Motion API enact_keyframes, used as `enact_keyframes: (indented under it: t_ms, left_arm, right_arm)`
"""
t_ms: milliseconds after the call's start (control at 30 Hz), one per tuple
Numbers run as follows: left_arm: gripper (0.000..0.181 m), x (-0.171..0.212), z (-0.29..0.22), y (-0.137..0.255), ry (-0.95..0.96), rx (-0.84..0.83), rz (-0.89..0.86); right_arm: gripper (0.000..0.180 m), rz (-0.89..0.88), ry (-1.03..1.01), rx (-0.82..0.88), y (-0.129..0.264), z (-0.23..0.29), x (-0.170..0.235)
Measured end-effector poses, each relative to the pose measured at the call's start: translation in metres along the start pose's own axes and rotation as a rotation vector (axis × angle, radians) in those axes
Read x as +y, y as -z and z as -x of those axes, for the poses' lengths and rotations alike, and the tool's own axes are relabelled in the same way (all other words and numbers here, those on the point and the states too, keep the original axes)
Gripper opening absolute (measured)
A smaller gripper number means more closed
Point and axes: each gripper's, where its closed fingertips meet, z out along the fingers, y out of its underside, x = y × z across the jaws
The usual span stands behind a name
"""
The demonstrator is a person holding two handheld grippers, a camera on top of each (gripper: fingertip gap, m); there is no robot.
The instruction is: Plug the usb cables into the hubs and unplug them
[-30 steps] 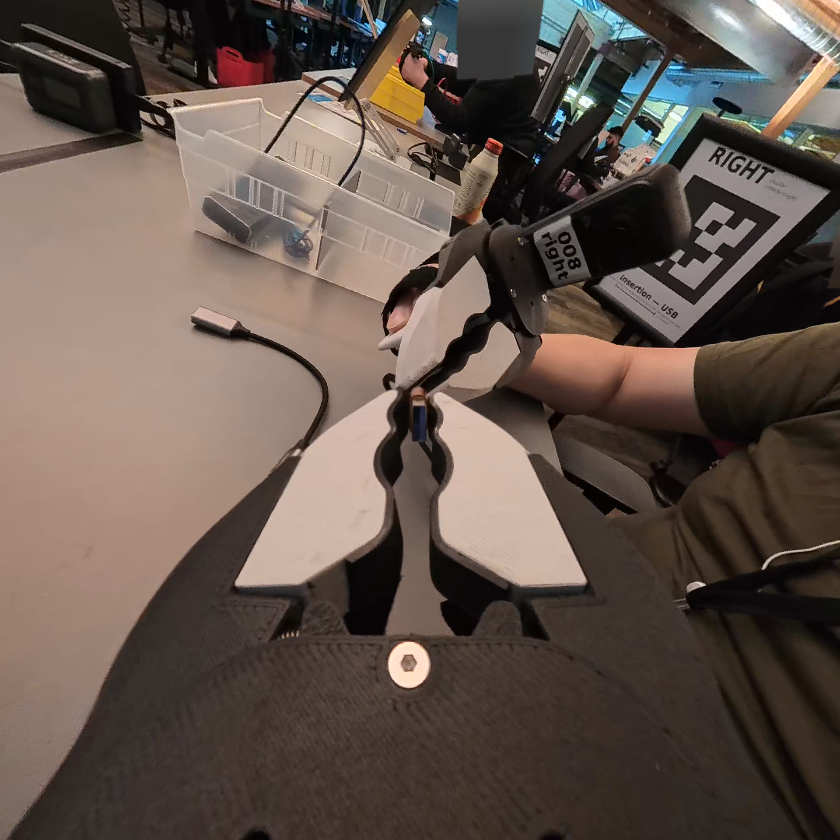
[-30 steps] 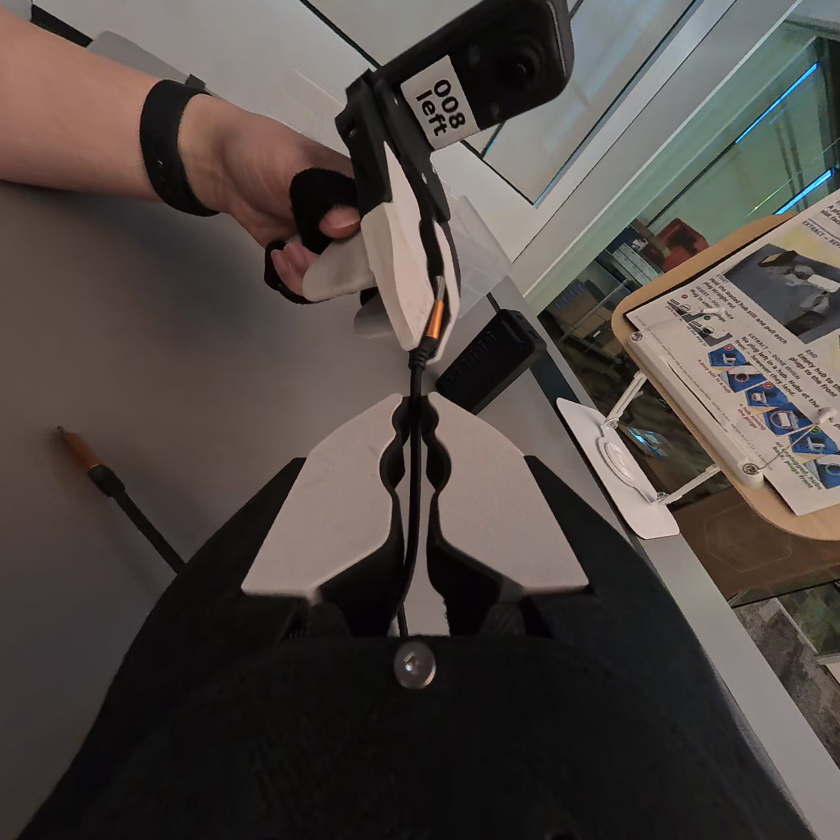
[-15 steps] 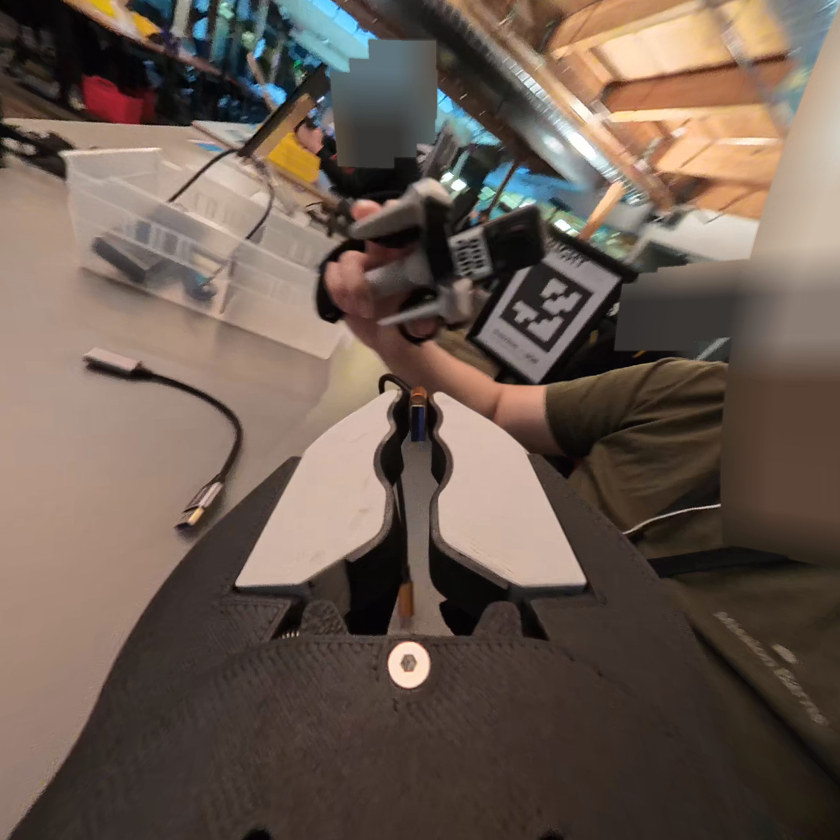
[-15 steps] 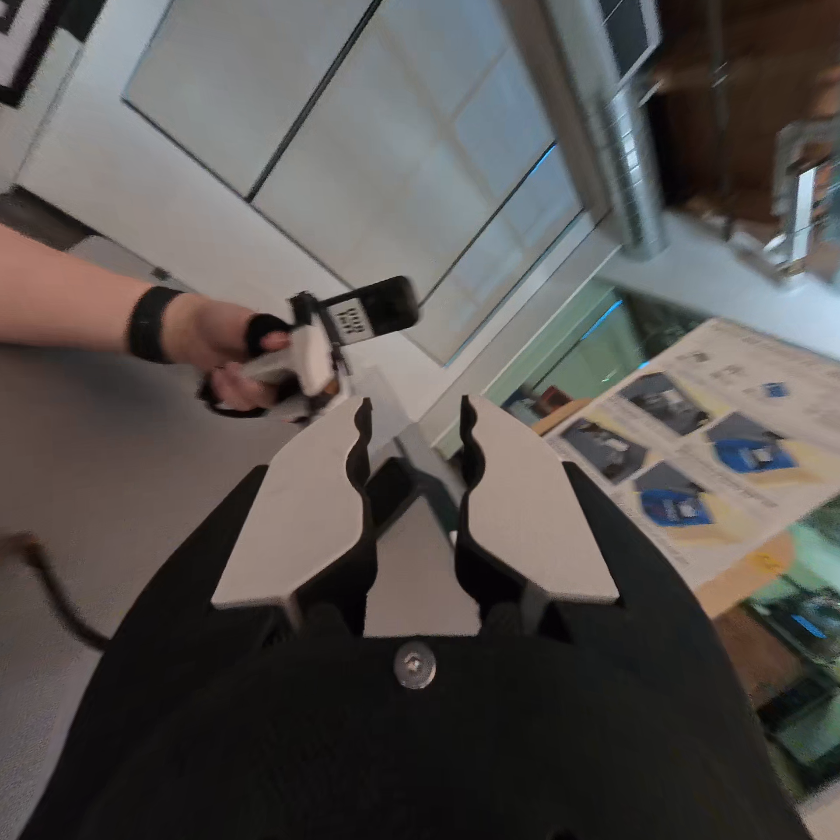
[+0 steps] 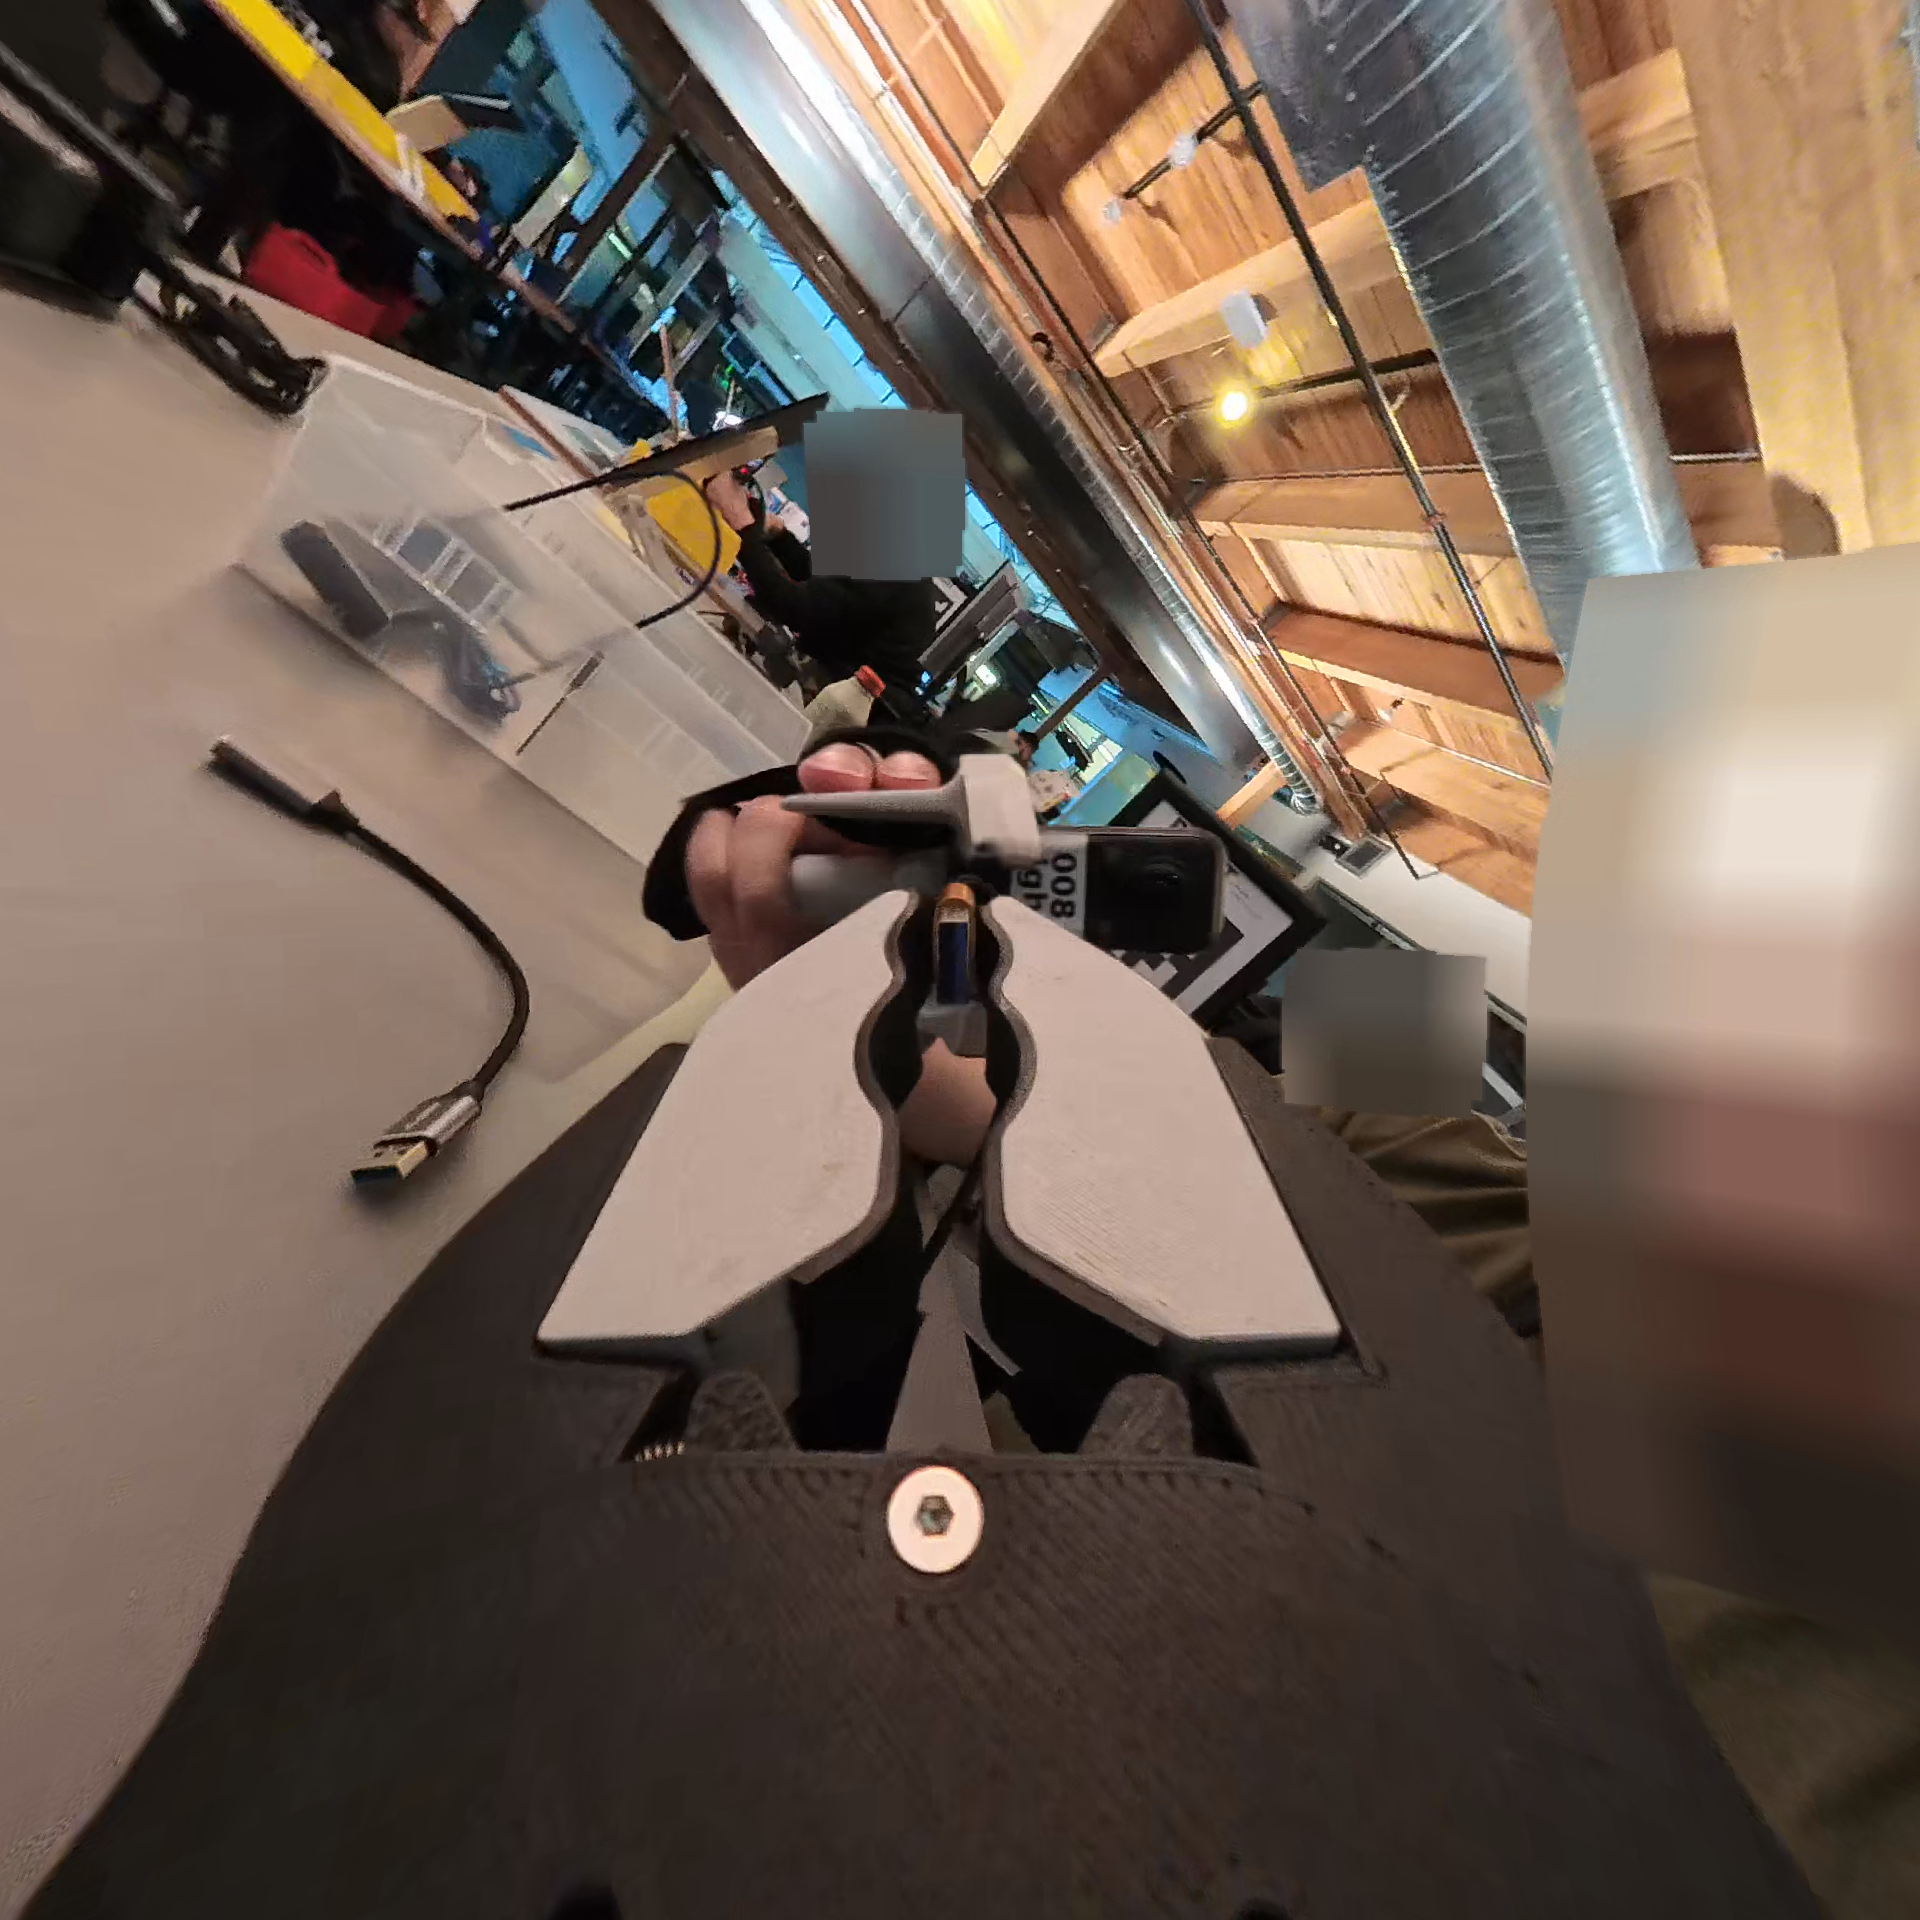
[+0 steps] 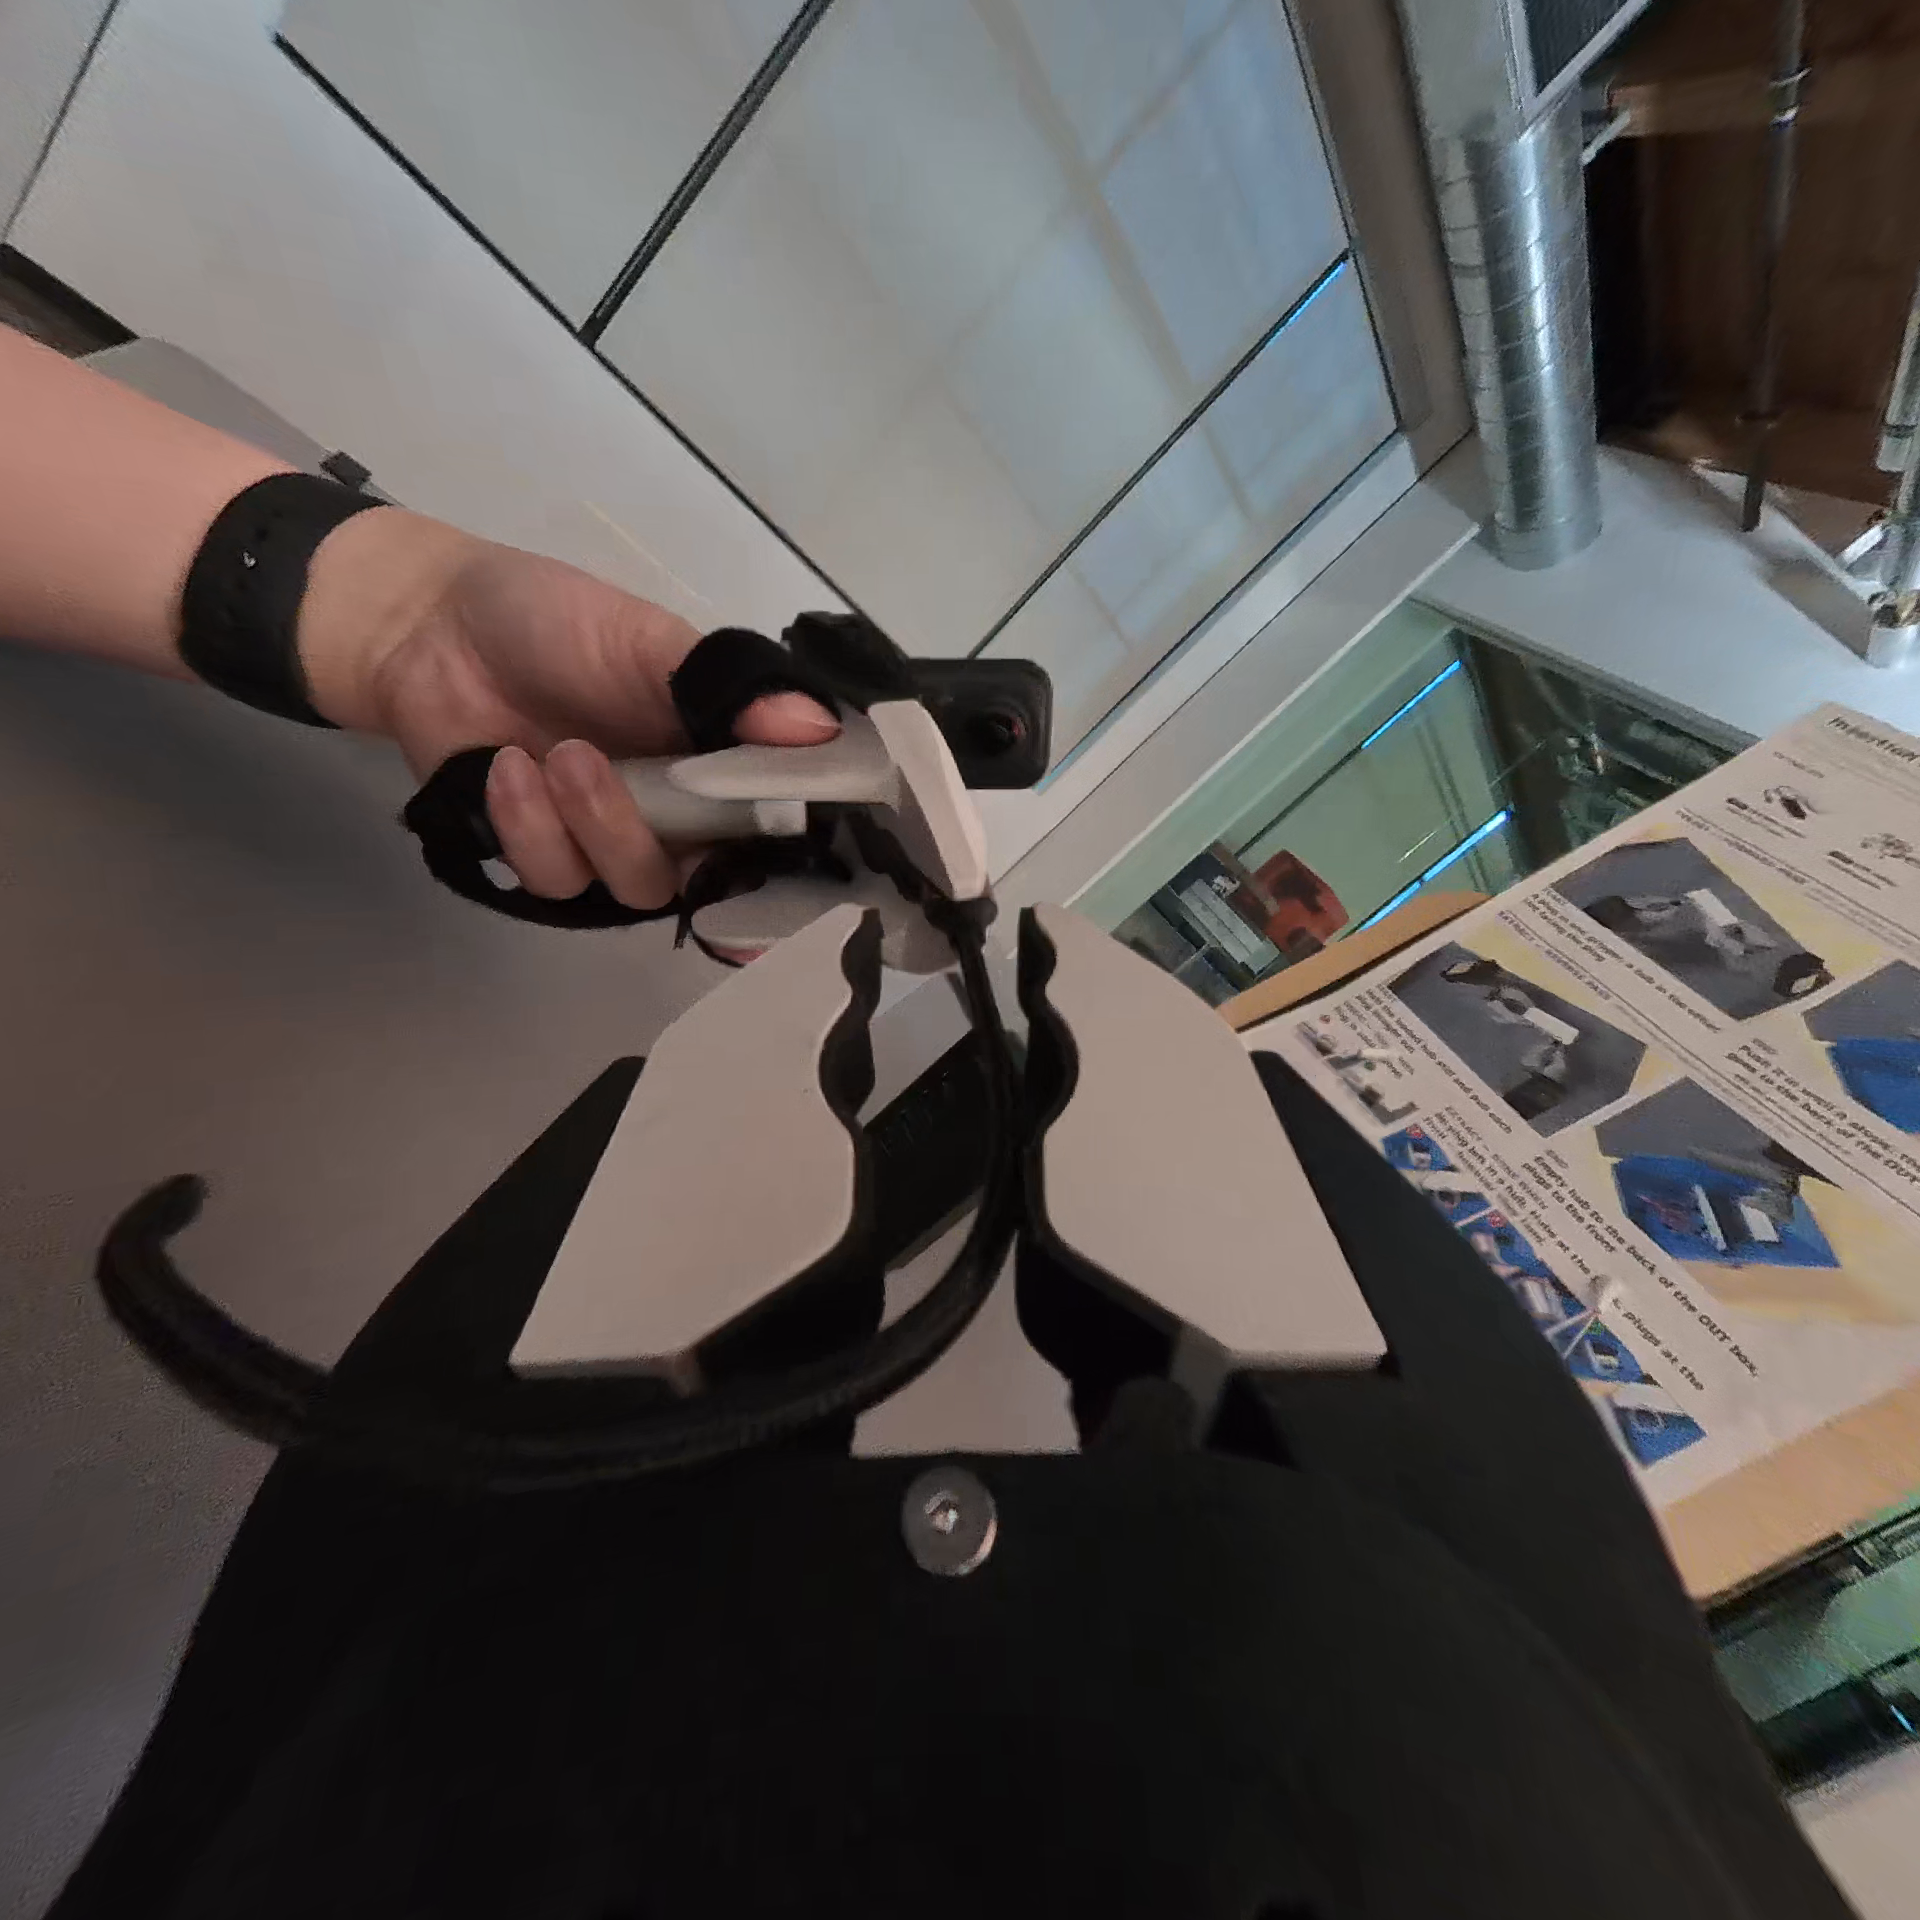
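A: Left wrist view, reading left to right. A spare black cable (image 5: 457,966) is lying loose on the grey table (image 5: 156,1039), silver plug end pointing toward the camera. Behind it a clear plastic bin (image 5: 499,623) is holding dark cables and a black block, possibly a hub; too blurred to say. At centre the left gripper (image 5: 948,935) is sitting clamped on a small plug (image 5: 951,951): blue body, orange-gold tip poking out past the pale fingers. Beyond it, the person's right hand (image 5: 758,894) is holding the other tool.

B: Right wrist view, same order. A braided black cable (image 6: 582,1392) is looping from the left across the black housing and rising between the pale fingers (image 6: 727,1143) to the left tool's tip. The right gripper (image 6: 940,935) is standing apart, nothing pinched; the cable is only passing through the gap, resting near the right finger. A printed instruction sheet (image 6: 1621,1091) is sitting at right.

A: Step, as I judge it: one plug held, a regrasp between tools. No hub is showing near either tip.

B: Next move probably needs the right tool closing on the cord or fetching a hub, then lining the flat plug up squarely with a port.

A: Textures: fingers matte with wavy inner edges; cord woven and limp; plug shell smooth metal.
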Motion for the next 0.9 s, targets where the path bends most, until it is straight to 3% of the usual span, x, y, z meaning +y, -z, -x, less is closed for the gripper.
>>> enact_keyframes:
  t_ms: [500, 900]
  left_arm:
    - [0.006, 0.007, 0.013, -0.003, 0.048, -0.045, 0.021]
    - [0.006, 0.010, 0.017, -0.005, 0.052, -0.058, 0.030]
  right_arm:
    - [0.007, 0.130, -0.041, -0.017, 0.001, 0.003, 0.022]
    - [0.007, 0.160, -0.046, -0.022, 0.002, 0.006, 0.028]
